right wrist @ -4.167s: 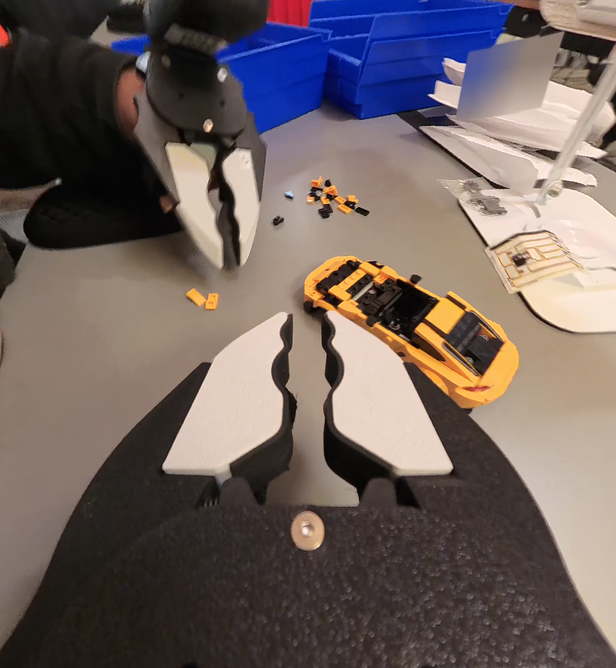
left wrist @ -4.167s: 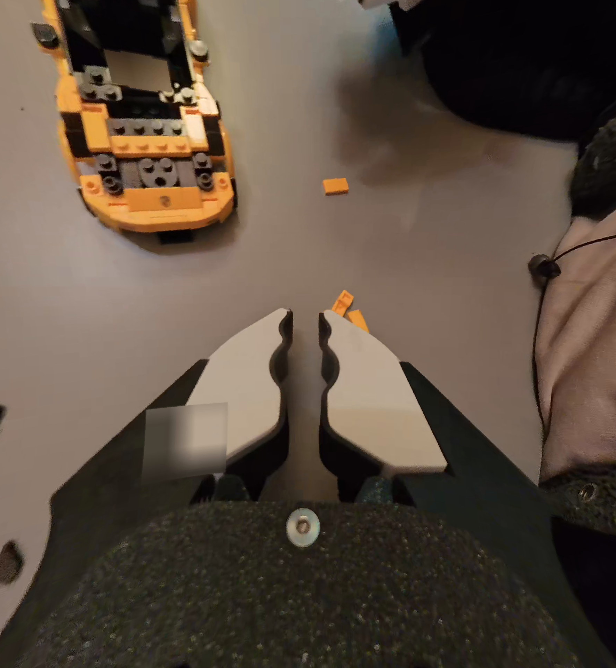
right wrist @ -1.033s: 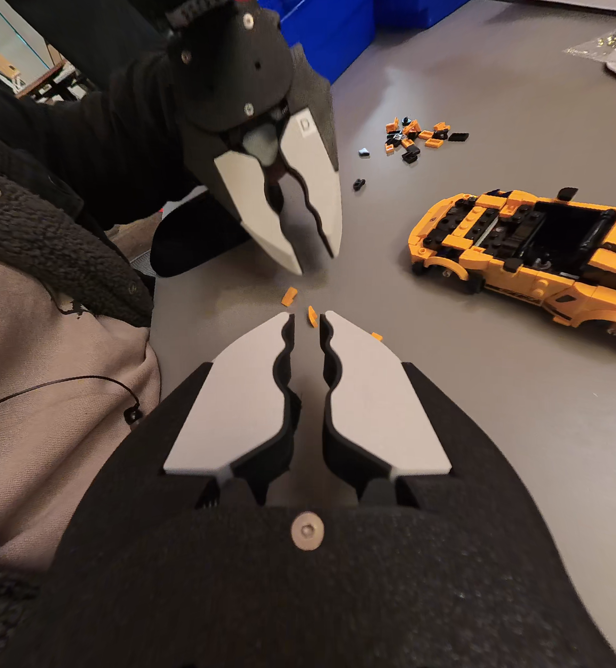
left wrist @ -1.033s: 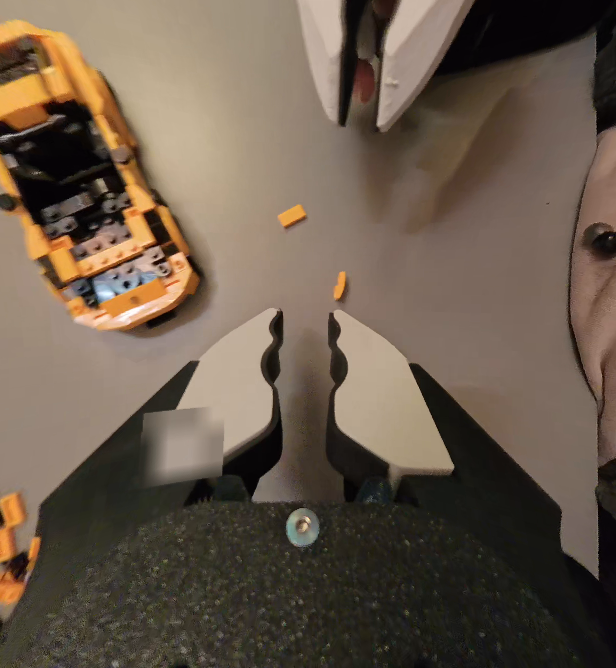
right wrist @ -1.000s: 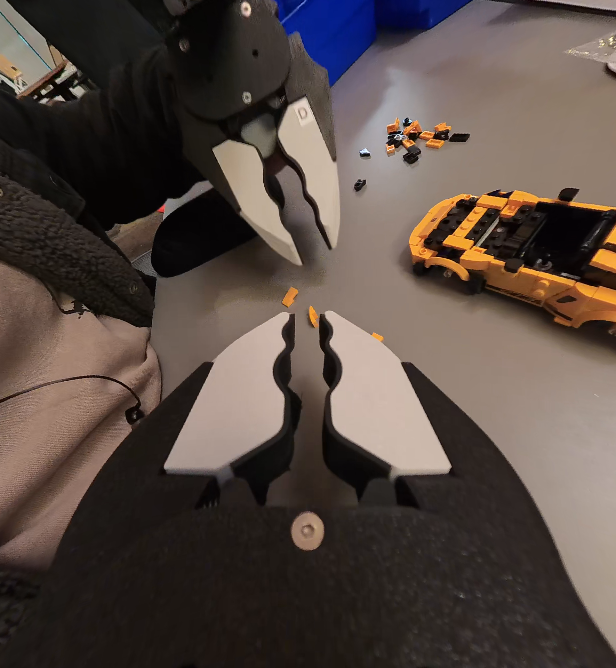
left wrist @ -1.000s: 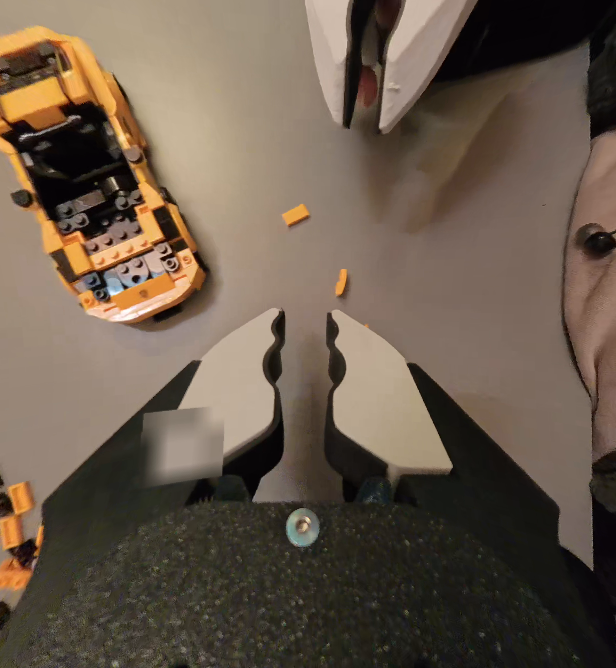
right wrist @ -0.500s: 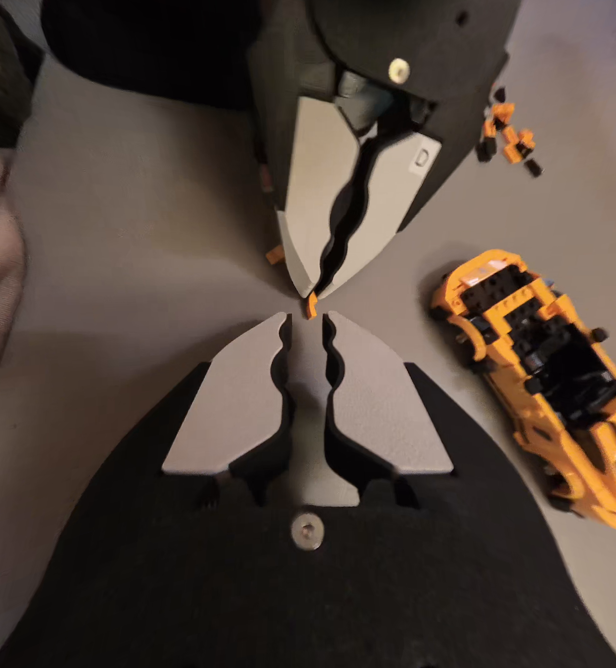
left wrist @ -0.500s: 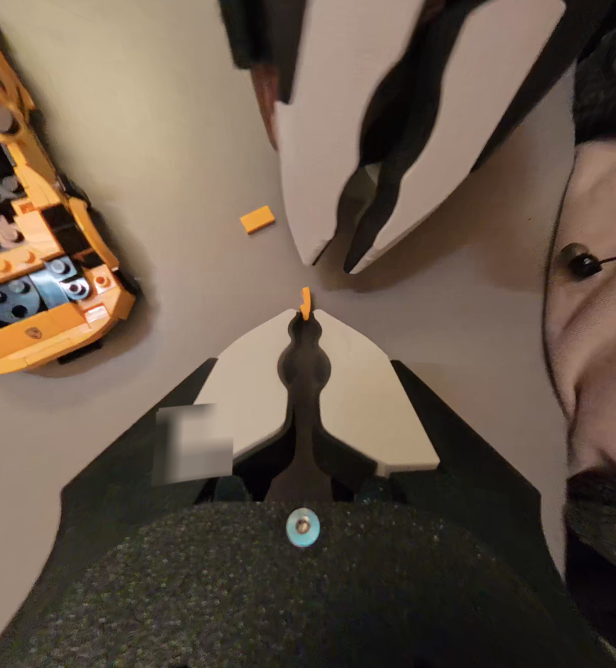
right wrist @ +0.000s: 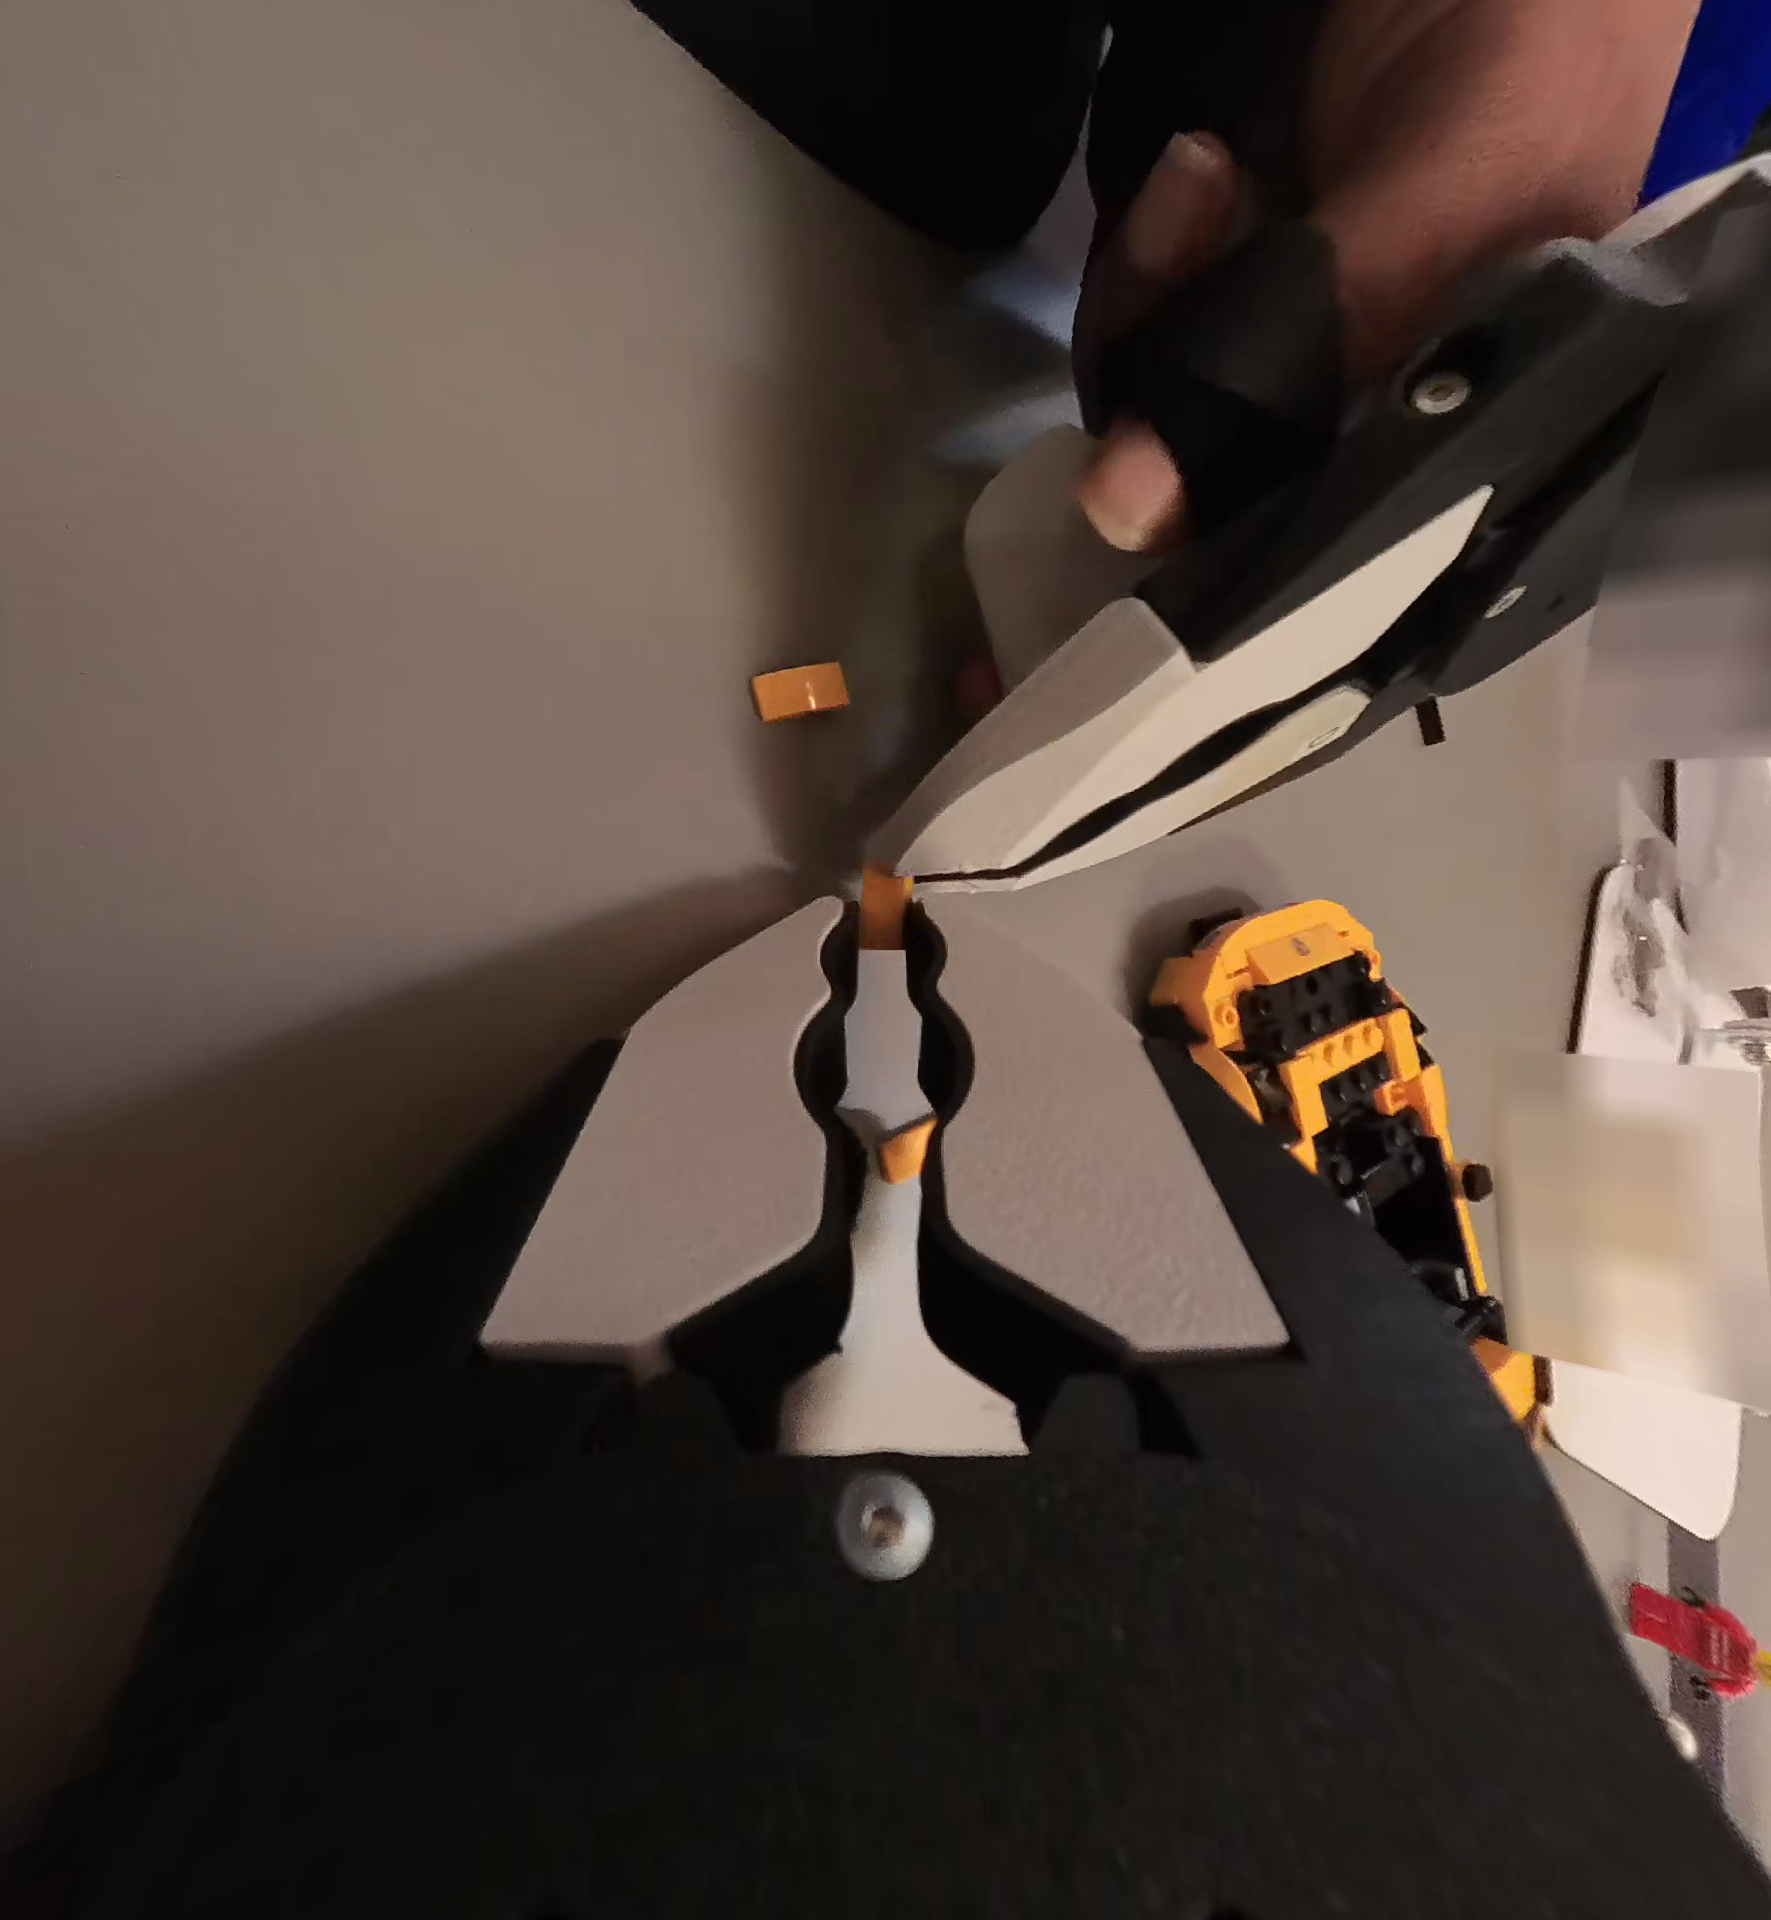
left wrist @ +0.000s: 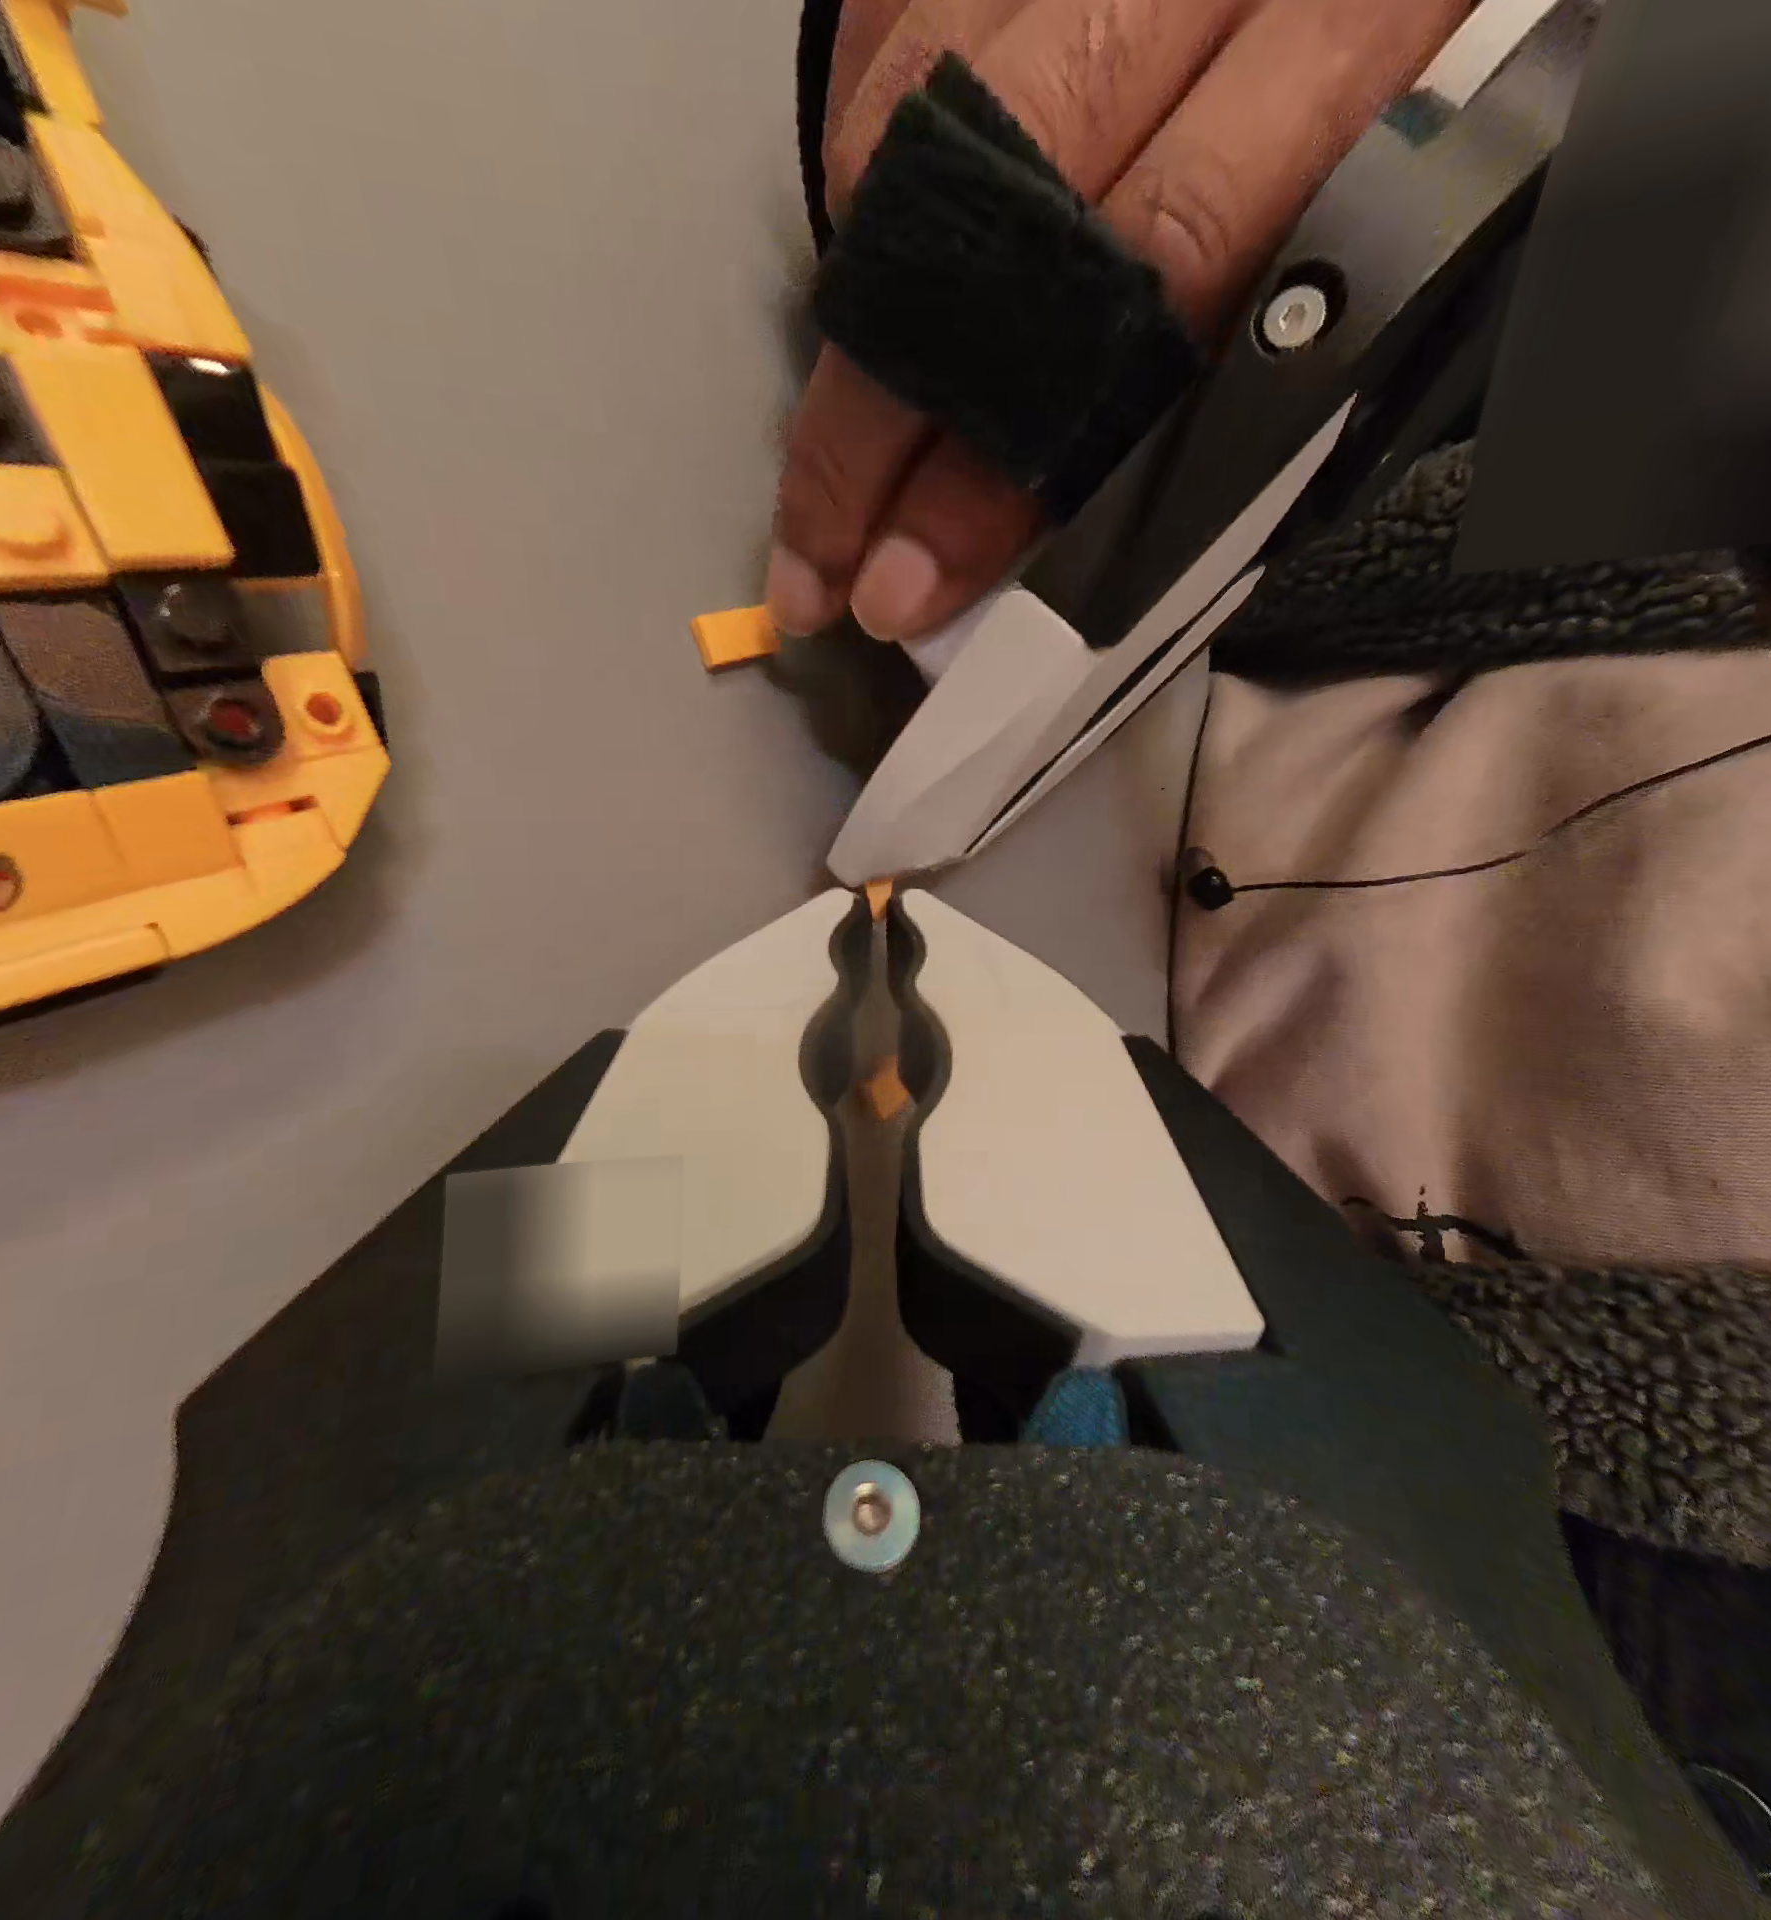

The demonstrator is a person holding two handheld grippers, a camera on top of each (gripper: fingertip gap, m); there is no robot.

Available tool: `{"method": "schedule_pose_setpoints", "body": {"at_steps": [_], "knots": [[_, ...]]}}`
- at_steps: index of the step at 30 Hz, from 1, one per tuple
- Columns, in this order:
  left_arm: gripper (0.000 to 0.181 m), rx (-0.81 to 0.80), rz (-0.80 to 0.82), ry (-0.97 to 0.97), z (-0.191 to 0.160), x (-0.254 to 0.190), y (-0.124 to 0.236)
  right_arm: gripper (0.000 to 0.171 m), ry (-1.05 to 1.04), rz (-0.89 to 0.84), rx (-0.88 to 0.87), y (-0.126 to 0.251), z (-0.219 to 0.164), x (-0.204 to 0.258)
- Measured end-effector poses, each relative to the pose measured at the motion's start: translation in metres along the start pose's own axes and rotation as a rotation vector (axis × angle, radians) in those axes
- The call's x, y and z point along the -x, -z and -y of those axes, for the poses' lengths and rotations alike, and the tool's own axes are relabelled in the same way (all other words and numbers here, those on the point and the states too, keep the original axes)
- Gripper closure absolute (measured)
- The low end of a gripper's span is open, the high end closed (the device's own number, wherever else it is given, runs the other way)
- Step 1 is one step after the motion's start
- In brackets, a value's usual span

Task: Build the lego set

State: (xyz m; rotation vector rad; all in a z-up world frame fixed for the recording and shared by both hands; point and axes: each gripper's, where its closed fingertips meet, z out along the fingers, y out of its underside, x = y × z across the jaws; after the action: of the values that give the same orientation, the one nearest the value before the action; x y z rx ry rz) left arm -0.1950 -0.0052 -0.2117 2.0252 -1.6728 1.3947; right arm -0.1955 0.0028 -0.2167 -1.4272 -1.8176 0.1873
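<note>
Pinches a small orange piece (left wrist: pixel 879 896) edge-on at the very tips of the left gripper (left wrist: pixel 877 908), jaws drawn almost together, with only the piece's thickness left between them. Meets the right gripper (right wrist: pixel 883 916) tip to tip over the grey table (left wrist: pixel 548 312). Shows, in the right wrist view, the same piece (right wrist: pixel 883 920) broad-side on and filling the narrow gap between the right fingertips, so appears clamped from both sides at once. Leaves the wavy channel behind each pair of tips unfilled.

Reveals a second orange bit (left wrist: pixel 881 1093) through the slot between the left fingers, lying on the table beneath them and apart from the held piece. Appears likewise under the right fingers (right wrist: pixel 907 1148).

Places a flat orange tile (left wrist: pixel 733 639) ahead and left of the left tips, loose on the table, close by the fingertips of the hand (left wrist: pixel 974 312) that carries the right gripper; cannot tell whether touching.

Sets the partly built yellow car (left wrist: pixel 133 623) well to the left of the left gripper, and to the right of the right gripper (right wrist: pixel 1328 1091).
</note>
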Motion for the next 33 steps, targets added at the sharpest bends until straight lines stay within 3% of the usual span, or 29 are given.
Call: {"method": "schedule_pose_setpoints", "body": {"at_steps": [4, 8, 13, 25, 30, 33], "knots": [[0.168, -0.024, 0.055, -0.032, 0.001, 0.003, 0.01, 0.163, -0.134, 0.103, 0.034, 0.002, -0.002, 0.002], [0.169, -0.072, 0.211, -0.136, 0.002, 0.006, 0.032, 0.163, -0.327, 0.335, 0.119, 0.005, -0.004, 0.014], [0.17, -0.103, 0.312, -0.187, -0.008, 0.003, 0.041, 0.163, -0.418, 0.445, 0.217, -0.001, -0.006, 0.013], [0.172, -0.211, 0.48, -0.155, -0.029, 0.018, 0.081, 0.153, -0.327, 0.398, 0.26, -0.005, -0.006, 0.009], [0.172, -0.225, 0.523, -0.149, -0.034, 0.02, 0.088, 0.157, -0.26, 0.318, 0.159, 0.0, 0.0, 0.002], [0.172, -0.221, 0.52, -0.15, -0.036, 0.02, 0.083, 0.167, -0.237, 0.253, 0.135, 0.003, -0.002, -0.007]]}}
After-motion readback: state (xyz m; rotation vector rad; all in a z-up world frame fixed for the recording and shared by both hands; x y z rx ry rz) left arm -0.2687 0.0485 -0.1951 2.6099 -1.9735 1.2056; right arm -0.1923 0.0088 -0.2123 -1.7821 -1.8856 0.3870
